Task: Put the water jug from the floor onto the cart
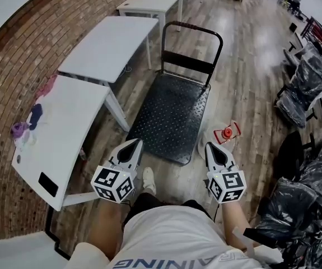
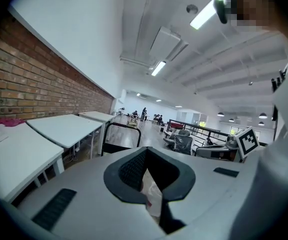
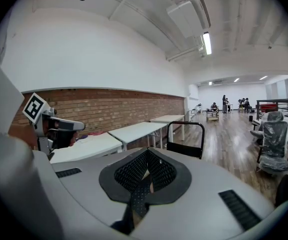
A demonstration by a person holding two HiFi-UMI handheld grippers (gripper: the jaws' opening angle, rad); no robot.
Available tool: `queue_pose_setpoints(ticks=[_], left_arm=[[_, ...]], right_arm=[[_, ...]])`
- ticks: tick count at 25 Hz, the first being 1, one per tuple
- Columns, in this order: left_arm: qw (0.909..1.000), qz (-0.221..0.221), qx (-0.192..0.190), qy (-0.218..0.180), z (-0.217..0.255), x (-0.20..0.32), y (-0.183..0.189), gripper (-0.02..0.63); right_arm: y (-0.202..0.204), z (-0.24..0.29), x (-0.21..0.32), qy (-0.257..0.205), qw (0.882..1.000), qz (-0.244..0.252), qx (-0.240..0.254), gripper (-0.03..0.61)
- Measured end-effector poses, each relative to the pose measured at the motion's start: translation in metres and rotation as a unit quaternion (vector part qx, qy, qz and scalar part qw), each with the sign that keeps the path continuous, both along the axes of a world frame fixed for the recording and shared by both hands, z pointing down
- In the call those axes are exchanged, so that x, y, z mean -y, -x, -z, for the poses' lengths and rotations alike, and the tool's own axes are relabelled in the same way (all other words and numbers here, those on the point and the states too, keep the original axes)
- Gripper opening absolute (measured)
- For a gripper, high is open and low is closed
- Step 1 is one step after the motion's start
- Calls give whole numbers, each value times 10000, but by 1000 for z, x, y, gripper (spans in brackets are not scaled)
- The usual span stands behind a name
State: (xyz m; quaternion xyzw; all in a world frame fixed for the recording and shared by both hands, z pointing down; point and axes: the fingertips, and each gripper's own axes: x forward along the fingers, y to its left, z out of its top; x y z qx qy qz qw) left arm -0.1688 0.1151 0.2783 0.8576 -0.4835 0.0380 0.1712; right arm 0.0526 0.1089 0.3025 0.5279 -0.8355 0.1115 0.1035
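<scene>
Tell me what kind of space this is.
Probably an open-plan office or lab still being fitted out: a row of white rectangular tables along a red brick wall, black office chairs wrapped in plastic, and a black steel platform cart on the wood plank floor.

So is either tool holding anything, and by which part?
Nothing is held. The left tool and right tool are shut and empty; the water jug sits untouched on the floor.
</scene>
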Motion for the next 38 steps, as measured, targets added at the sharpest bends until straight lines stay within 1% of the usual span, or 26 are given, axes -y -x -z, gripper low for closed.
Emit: queue_pose_setpoints(ticks=[3, 8, 11, 14, 18, 21, 24, 26, 31, 34, 38], left_arm=[[9994, -343, 15, 22, -2, 43, 2, -1], [9966, -823, 96, 44, -7, 117, 21, -1], [9941, -1074, 155, 59, -14, 154, 31, 0], [9913, -1307, 131, 97, -23, 180, 27, -2], [9873, -1578, 41, 171, -36, 196, 7, 0], [9840, -1765, 58, 246, -46, 199, -16, 0], [9804, -1952, 126, 235, -48, 196, -43, -2], [9804, -1948, 170, 260, -52, 194, -56, 0], [9814, -1860, 283, 373, -75, 192, -98, 0], [9823, -1788, 327, 453, -95, 196, -116, -2], [9816, -1753, 494, 574, -131, 206, -136, -1]], right_arm=[[2, -1, 28, 34, 9994, -344, -16, 3], [11, -1, 81, 70, 9953, -959, -71, 3], [6, 2, 105, 60, 9903, -1376, -160, 3], [-9, 4, 112, 81, 9843, -1746, -243, 3], [-34, 0, 114, 148, 9768, -2112, -315, 3], [-55, -7, 112, 181, 9728, -2295, -270, 3], [-82, -23, 102, 284, 9676, -2501, -199, 3], [-99, -35, 99, 362, 9655, -2573, -153, 3], [-149, -67, 101, 555, 9647, -2572, -104, 3], [-178, -94, 107, 641, 9633, -2604, -127, 3], [-211, -134, 117, 731, 9624, -2611, -184, 3]])
